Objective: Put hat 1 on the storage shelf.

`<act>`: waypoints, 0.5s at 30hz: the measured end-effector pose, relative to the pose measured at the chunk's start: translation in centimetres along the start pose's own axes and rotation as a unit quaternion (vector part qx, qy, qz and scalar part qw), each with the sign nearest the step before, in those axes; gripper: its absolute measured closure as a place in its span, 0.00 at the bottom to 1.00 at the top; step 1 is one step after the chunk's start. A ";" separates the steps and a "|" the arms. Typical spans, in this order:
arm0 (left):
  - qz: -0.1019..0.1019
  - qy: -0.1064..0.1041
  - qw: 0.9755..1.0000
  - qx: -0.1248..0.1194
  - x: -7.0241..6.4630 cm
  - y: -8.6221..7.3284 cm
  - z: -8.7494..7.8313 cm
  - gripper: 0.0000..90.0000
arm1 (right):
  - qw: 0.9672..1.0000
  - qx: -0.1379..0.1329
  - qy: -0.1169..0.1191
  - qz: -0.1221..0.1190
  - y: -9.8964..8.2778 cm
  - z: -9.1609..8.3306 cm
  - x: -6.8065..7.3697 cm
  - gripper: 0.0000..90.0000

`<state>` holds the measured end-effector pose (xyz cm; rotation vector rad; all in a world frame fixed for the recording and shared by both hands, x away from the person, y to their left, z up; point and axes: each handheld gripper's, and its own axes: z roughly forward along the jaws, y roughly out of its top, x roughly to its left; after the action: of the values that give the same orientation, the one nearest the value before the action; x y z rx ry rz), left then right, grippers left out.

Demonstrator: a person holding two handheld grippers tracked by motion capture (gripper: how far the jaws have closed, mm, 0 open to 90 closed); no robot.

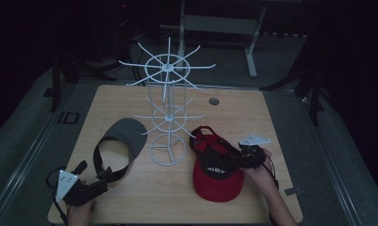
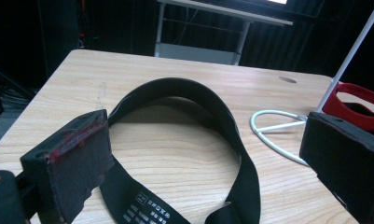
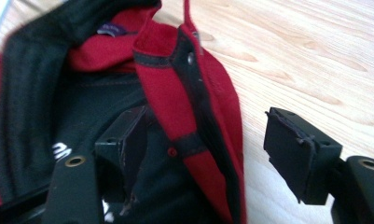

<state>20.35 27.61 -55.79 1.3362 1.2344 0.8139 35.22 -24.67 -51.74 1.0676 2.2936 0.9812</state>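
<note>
Dark surroundings close in on a pale wooden counter (image 1: 130, 207), with a grey frame of another desk standing behind it on the floor. Near the middle of the counter stands a white wire rack (image 1: 168, 108), its round base on the wood and its thin arms spreading out at two levels.

Left of the rack lies a grey visor (image 1: 123, 139), brim toward the rack and its black strap (image 2: 208, 116) looping back toward the person. The left tool (image 1: 104, 178) sits at the near left corner, touching or just short of that strap. In the left gripper view its jaws stand wide apart, and the strap lies on the wood between and beyond them, with neither pad pressing on it, so this tool holds nothing.

Right of the rack's base lies a red cap (image 1: 217, 174), brim toward the person and its open back toward the far edge. The right tool (image 1: 241, 157) is at the cap's right side, in the person's right hand (image 1: 259, 176). In the right gripper view its jaws are partly open. One jaw sits inside the cap against the dark lining, the other is outside over bare wood, and the cap's red side wall (image 3: 175, 116) runs between them. The inner pad is close against the fabric; the outer pad is clear of it, so the cap is not gripped.
</note>
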 end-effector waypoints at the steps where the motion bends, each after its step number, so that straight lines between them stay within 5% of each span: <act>1: -0.001 -0.001 1.000 0.001 0.0 0.0 0.0 0.03 | 1.000 0.008 -0.002 -0.013 0.2 0.7 0.2 0.33; 8: 0.001 -0.006 1.000 0.004 0.0 0.0 0.1 0.03 | 0.998 0.035 -0.004 -0.042 0.5 2.5 0.7 0.33; 15: 0.000 -0.004 1.000 0.004 0.0 0.0 0.0 0.03 | 0.997 0.062 -0.016 -0.053 0.0 4.0 0.9 0.46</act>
<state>20.39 27.61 -55.84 1.3443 1.2336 0.8034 37.19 -22.23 -54.45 0.9902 2.3834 0.7843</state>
